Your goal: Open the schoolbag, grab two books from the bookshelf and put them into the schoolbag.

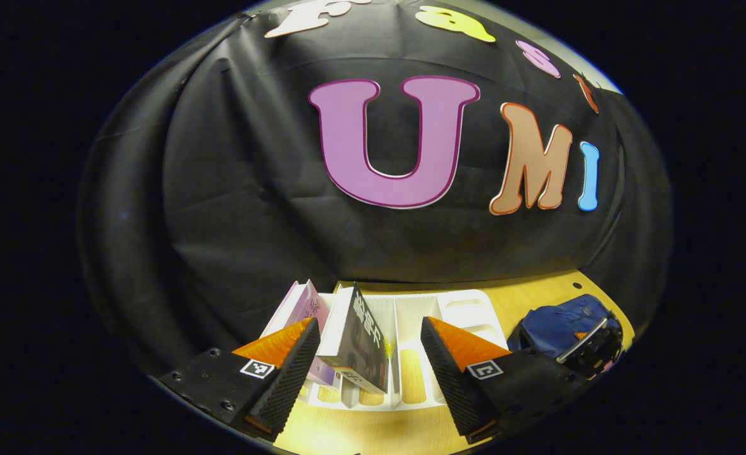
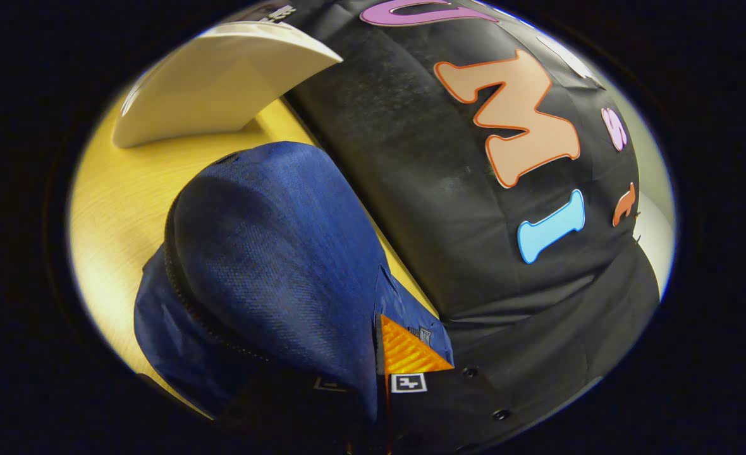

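Note:
A white bookshelf (image 1: pixel 468 313) stands on the wooden table with two books upright in it: a dark-covered book (image 1: pixel 363 344) and a pale purple book (image 1: pixel 305 308) to its left. My left gripper (image 1: pixel 370 321) is open just in front of the shelf, its fingers on either side of the dark book without touching it. The blue schoolbag (image 1: pixel 559 323) lies to the right, with the right gripper at its near edge. In the right gripper view, my right gripper (image 2: pixel 376 344) is shut on the schoolbag (image 2: pixel 272 253): the blue fabric drapes over one finger and hides it.
The yellow wooden table (image 2: pixel 110 208) carries everything. The bookshelf's white end (image 2: pixel 221 82) sits beyond the bag. The black cloth wall hangs close behind the shelf and bag. Several empty shelf slots (image 1: pixel 411 373) lie to the right of the dark book.

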Available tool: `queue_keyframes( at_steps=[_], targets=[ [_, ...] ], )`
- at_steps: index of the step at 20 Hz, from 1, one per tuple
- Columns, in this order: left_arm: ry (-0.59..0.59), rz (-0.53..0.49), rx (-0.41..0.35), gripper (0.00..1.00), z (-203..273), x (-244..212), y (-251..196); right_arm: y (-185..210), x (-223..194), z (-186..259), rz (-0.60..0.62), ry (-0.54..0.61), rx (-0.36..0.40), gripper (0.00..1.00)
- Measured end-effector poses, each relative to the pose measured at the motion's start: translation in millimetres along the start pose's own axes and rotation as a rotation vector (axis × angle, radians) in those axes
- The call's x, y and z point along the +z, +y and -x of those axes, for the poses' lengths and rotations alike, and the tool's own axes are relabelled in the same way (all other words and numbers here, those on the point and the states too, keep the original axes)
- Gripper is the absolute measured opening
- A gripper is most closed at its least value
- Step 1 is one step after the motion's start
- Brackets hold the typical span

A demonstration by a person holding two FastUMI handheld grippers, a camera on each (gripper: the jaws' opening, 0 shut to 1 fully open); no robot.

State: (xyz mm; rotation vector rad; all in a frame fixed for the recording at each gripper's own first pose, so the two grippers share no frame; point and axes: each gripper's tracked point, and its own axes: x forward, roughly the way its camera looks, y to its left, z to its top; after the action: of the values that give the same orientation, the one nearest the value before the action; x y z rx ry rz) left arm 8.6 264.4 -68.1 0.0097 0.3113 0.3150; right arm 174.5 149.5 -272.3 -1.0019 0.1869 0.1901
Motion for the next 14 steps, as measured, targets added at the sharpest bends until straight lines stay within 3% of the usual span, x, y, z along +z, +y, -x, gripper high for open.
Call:
queue_keyframes(
  at_steps=[6,14],
  targets=[
    [0.163,0.021,-0.014,0.92,-48.7,-12.7,19.8,-36.4,8.6,14.9,-0.124,0.004,-0.004,0.07],
    [0.387,-0.148,0.000,0.92,-102.9,-41.0,51.5,-65.4,13.7,32.1,-0.205,0.003,0.013,0.07]
  ],
)
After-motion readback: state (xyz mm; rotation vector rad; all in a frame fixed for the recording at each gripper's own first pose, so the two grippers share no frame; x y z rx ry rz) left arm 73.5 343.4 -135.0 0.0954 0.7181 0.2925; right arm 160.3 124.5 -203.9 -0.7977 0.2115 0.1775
